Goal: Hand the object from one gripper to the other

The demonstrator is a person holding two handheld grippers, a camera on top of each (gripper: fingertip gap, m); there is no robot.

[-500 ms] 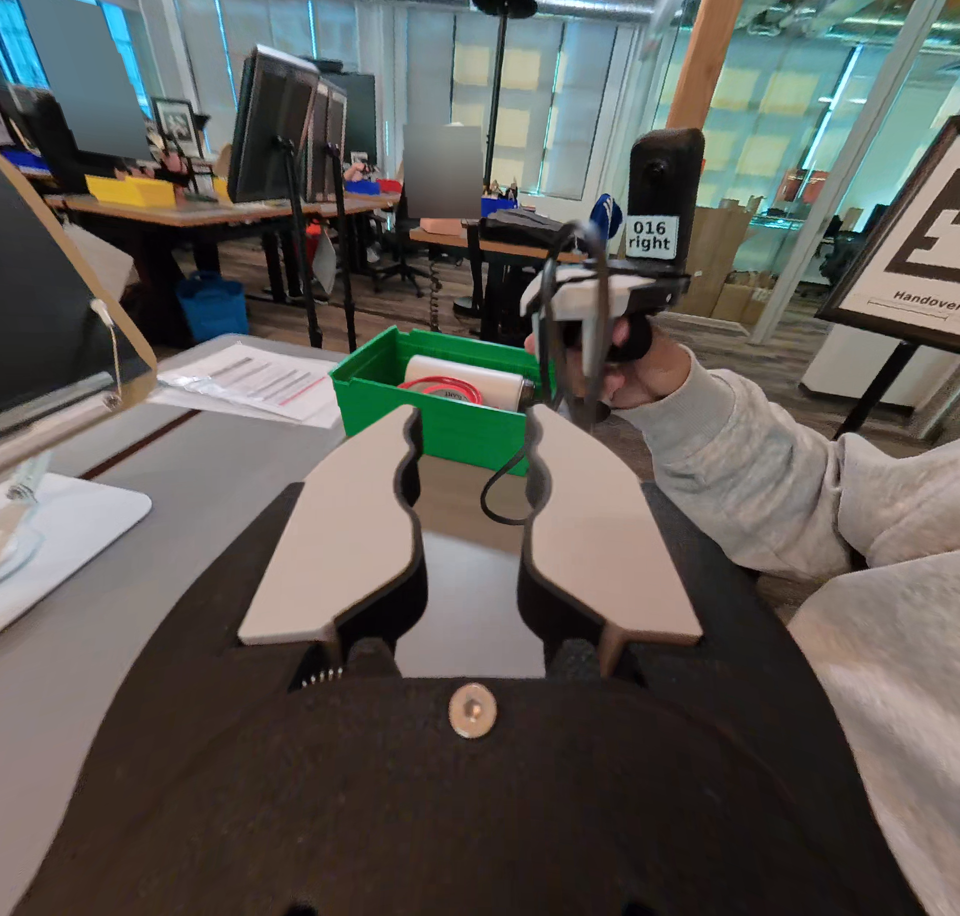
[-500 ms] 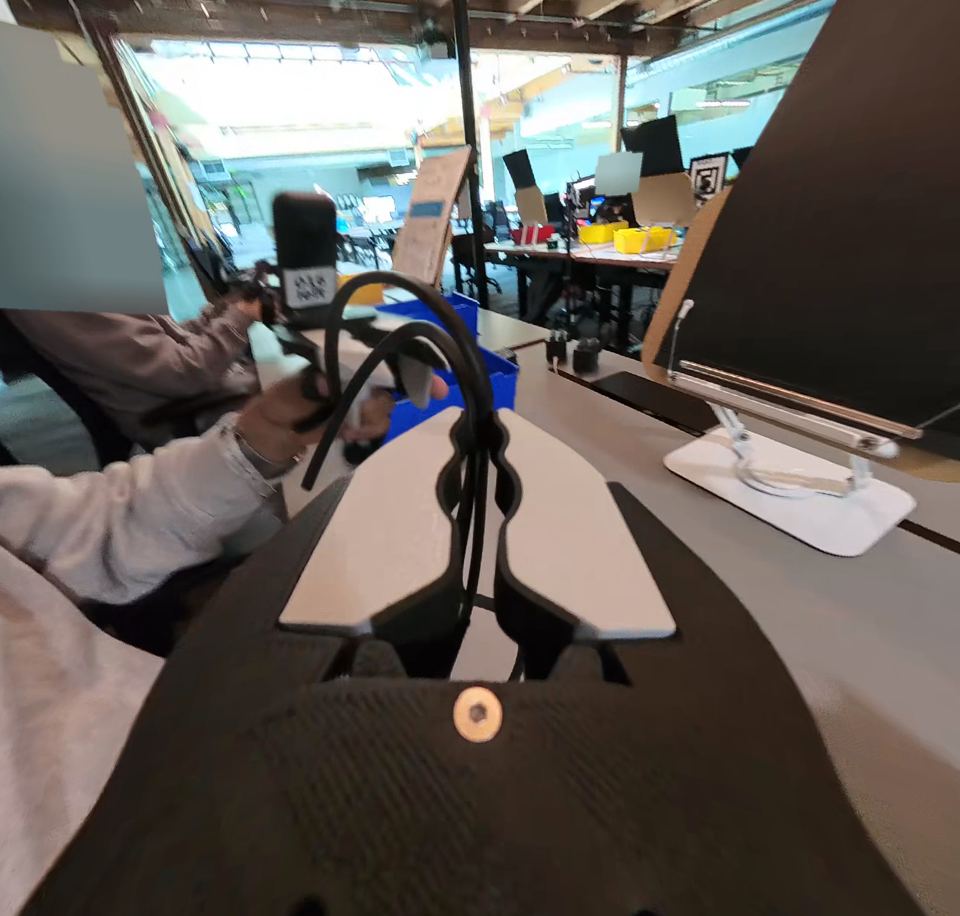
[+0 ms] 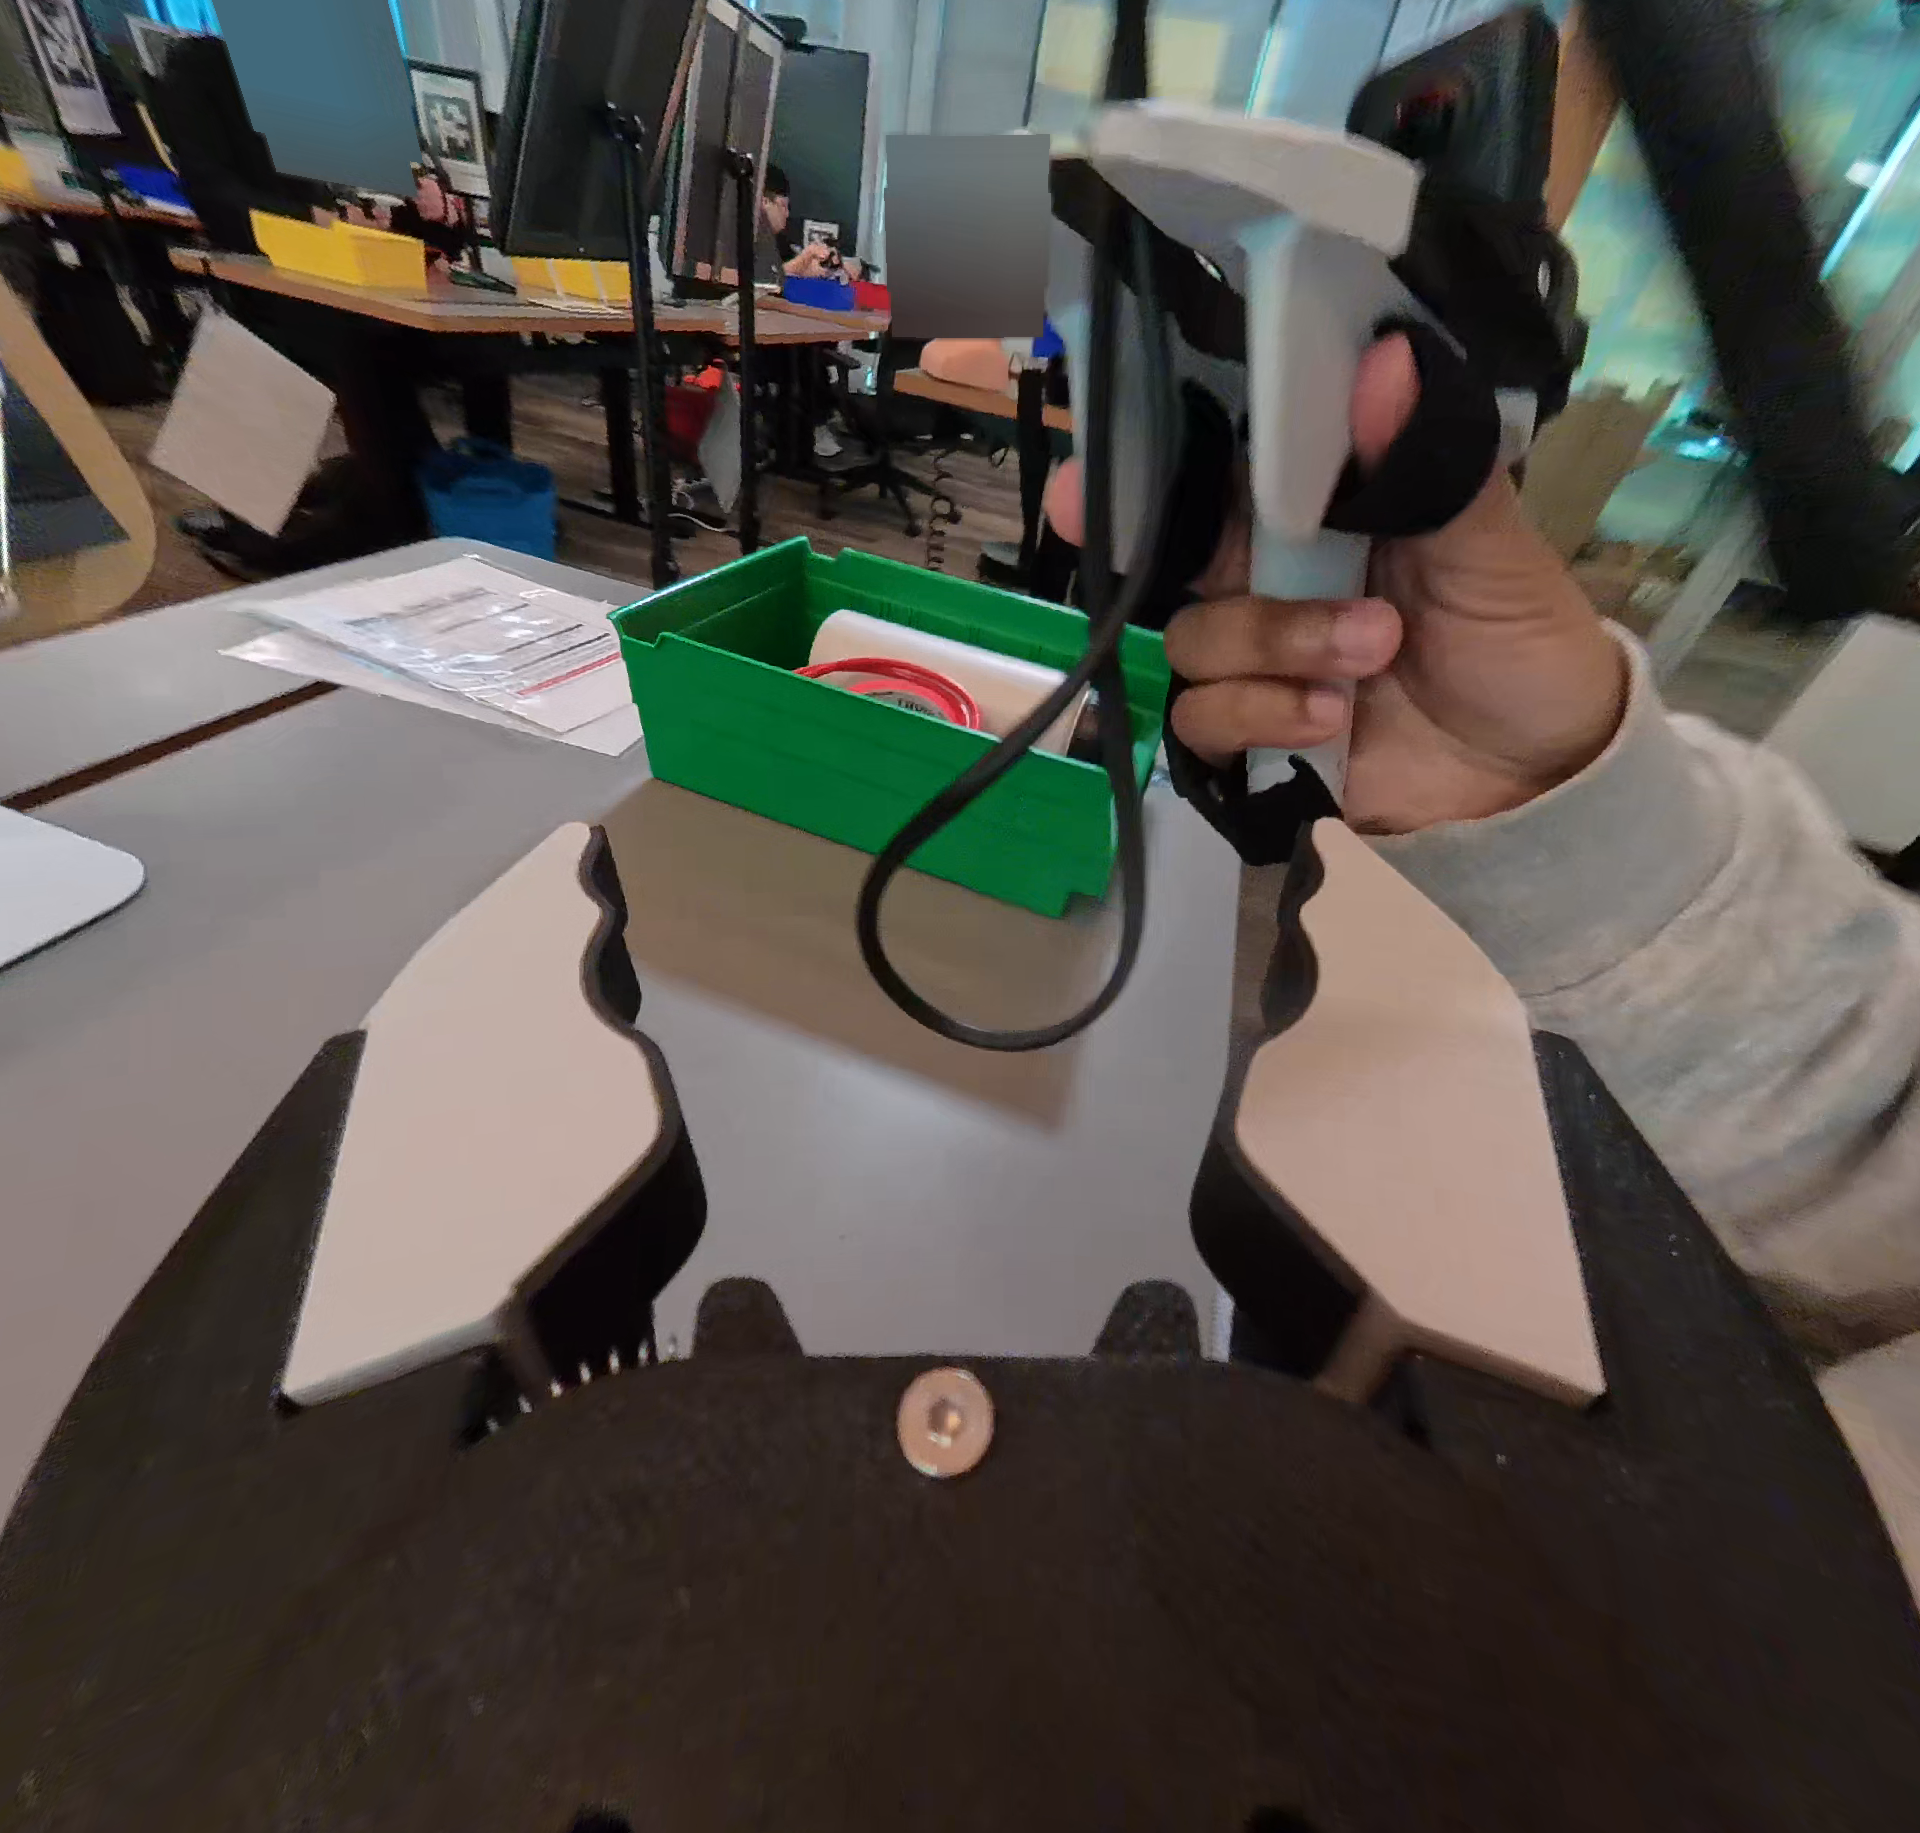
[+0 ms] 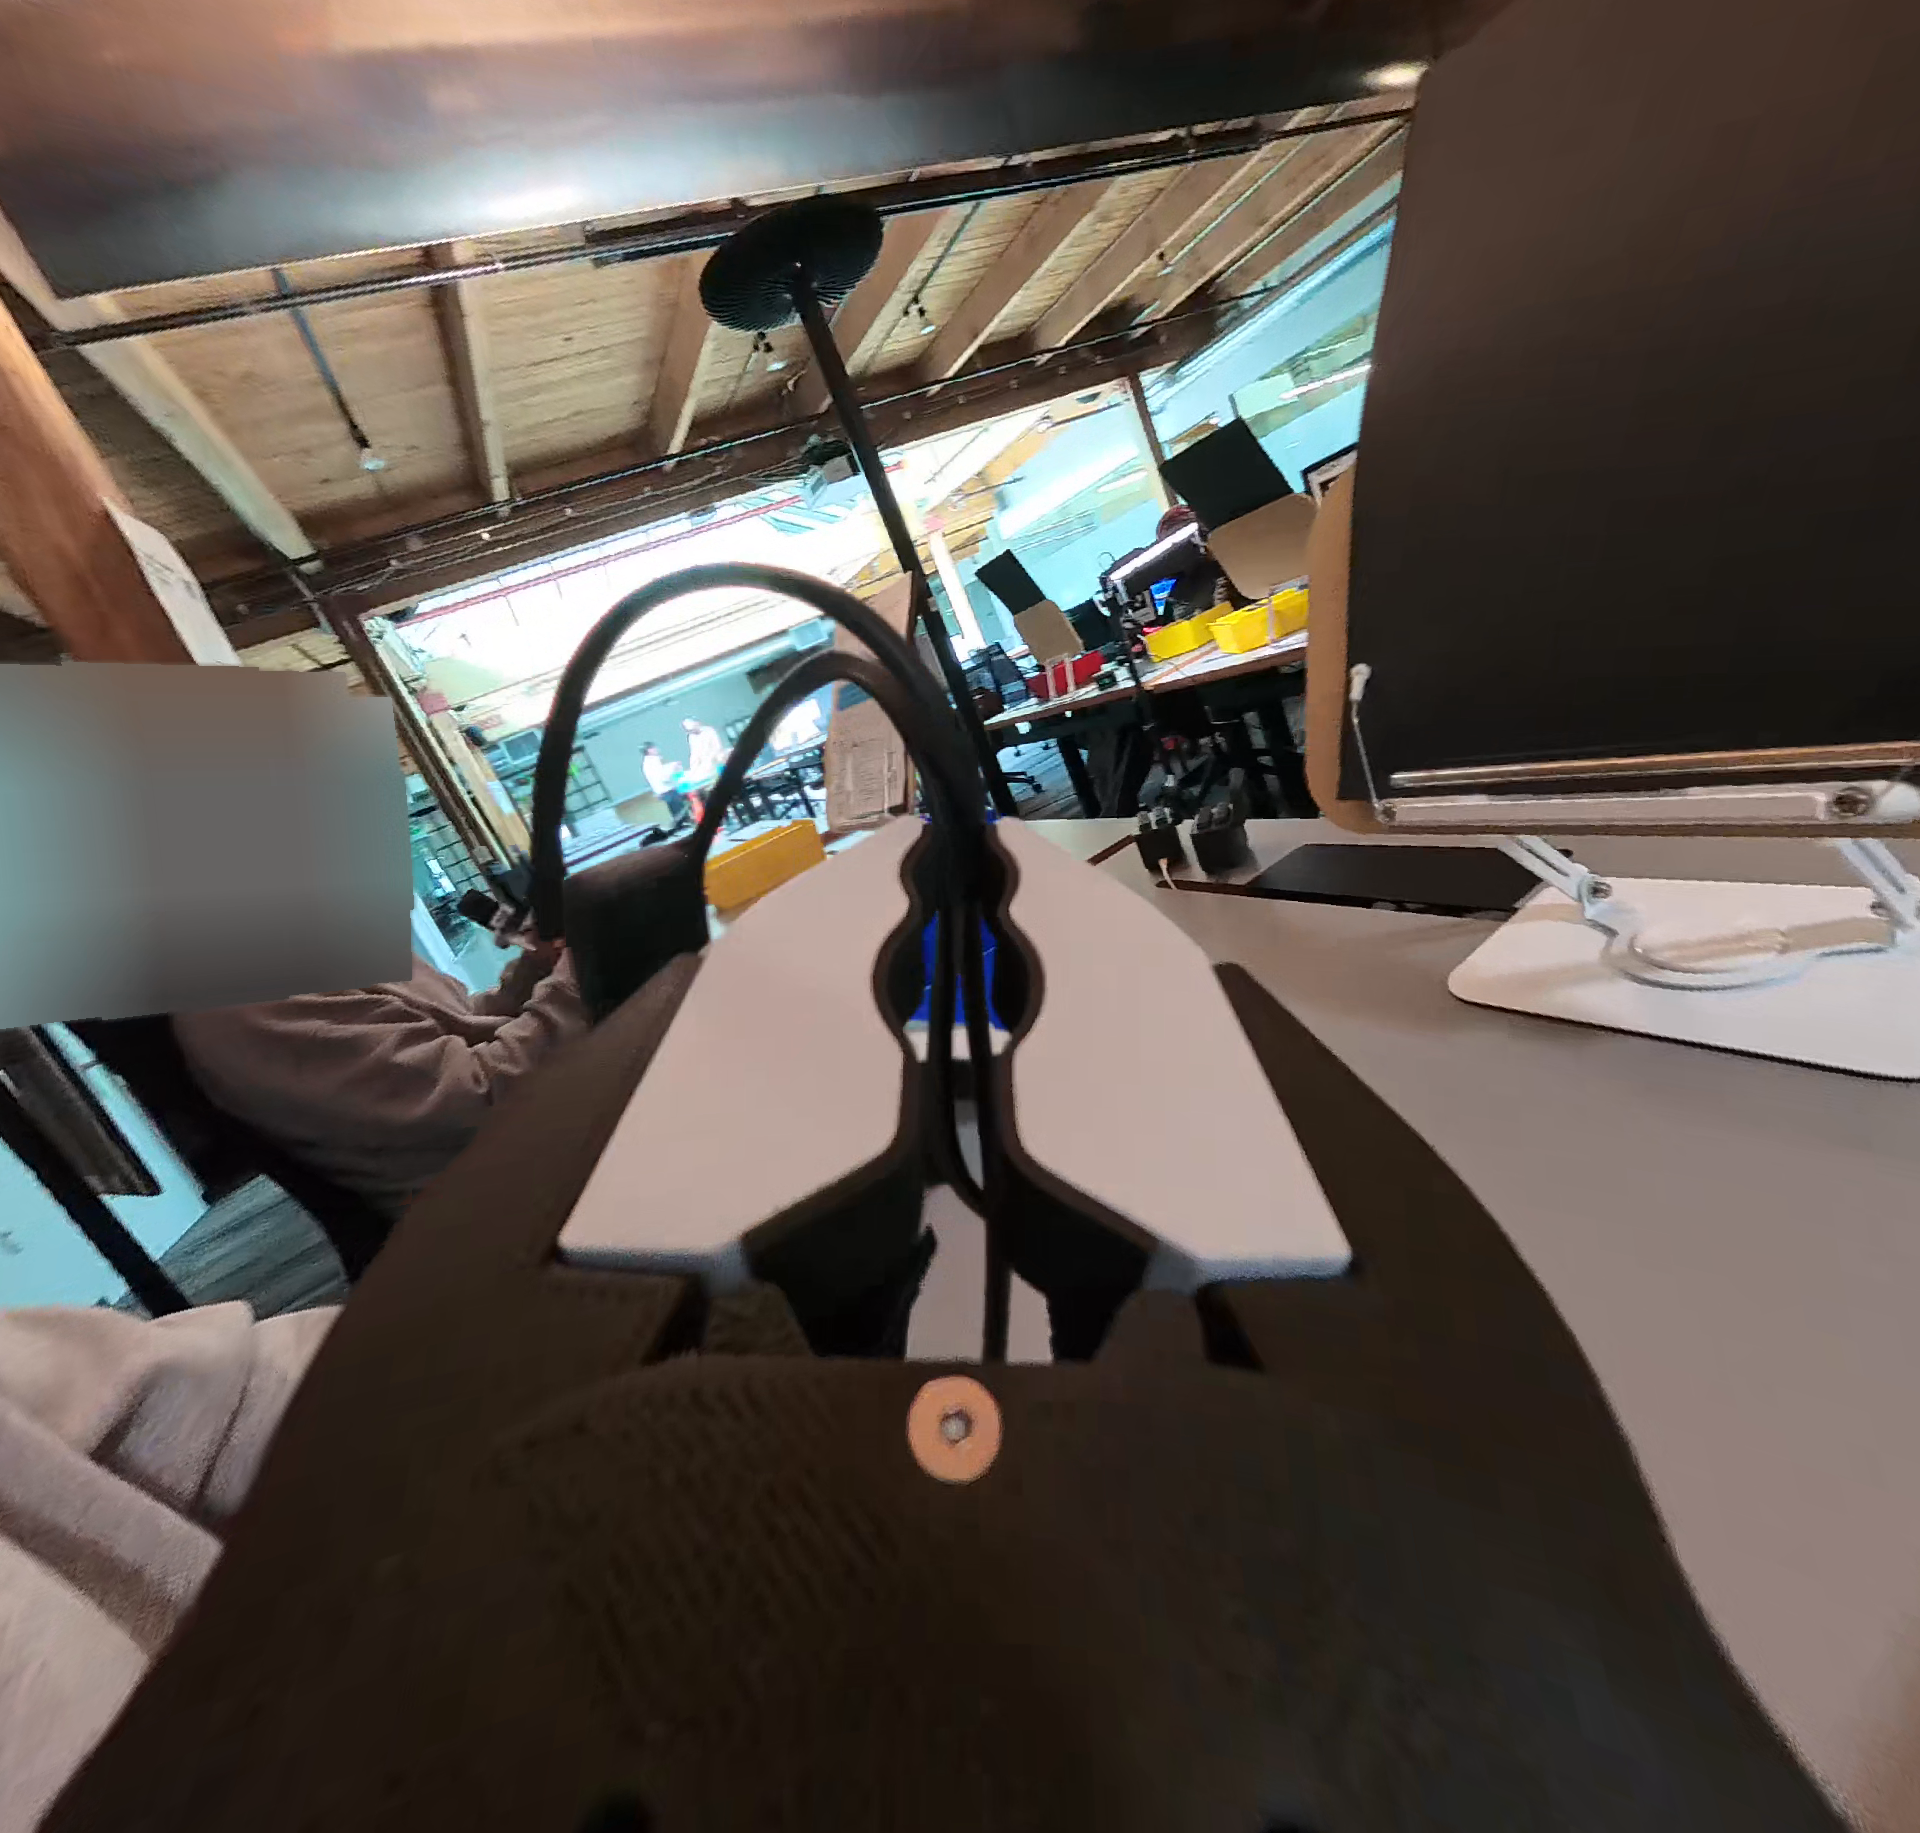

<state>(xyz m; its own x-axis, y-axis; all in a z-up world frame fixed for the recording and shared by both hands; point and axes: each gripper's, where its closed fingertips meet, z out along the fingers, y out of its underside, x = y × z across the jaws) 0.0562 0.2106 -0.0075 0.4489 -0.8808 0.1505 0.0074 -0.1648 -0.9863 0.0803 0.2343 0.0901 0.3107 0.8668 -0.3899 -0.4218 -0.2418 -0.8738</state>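
A black cable [image 3: 992, 1040] hangs as a loop from my right gripper [image 3: 1117, 329], which a hand holds up at the upper right of the left wrist view. My left gripper [image 3: 956, 843] is wide open and empty. In that view the loop shows in the gap between its fingers [image 3: 499, 1108] and touches neither. In the right wrist view my right gripper [image 4: 956, 833] is shut on the cable [image 4: 727, 578], which arches up and left out of the fingertips. The right gripper points upward at the ceiling. I cannot clearly make out the left gripper in that view.
A green bin [image 3: 831, 775] holding a white roll and a red ring stands on the grey table [image 3: 260, 900], just behind the loop. Papers [image 3: 447, 640] lie to its left. A black board on a white stand [image 4: 1714, 962] stands on the right. Some 10 cm of space lies between my two pairs of fingers.
My left gripper has opened much wider and come closer to the right gripper. The right gripper has tilted upward with the cable. The loop now shows between the left fingers.
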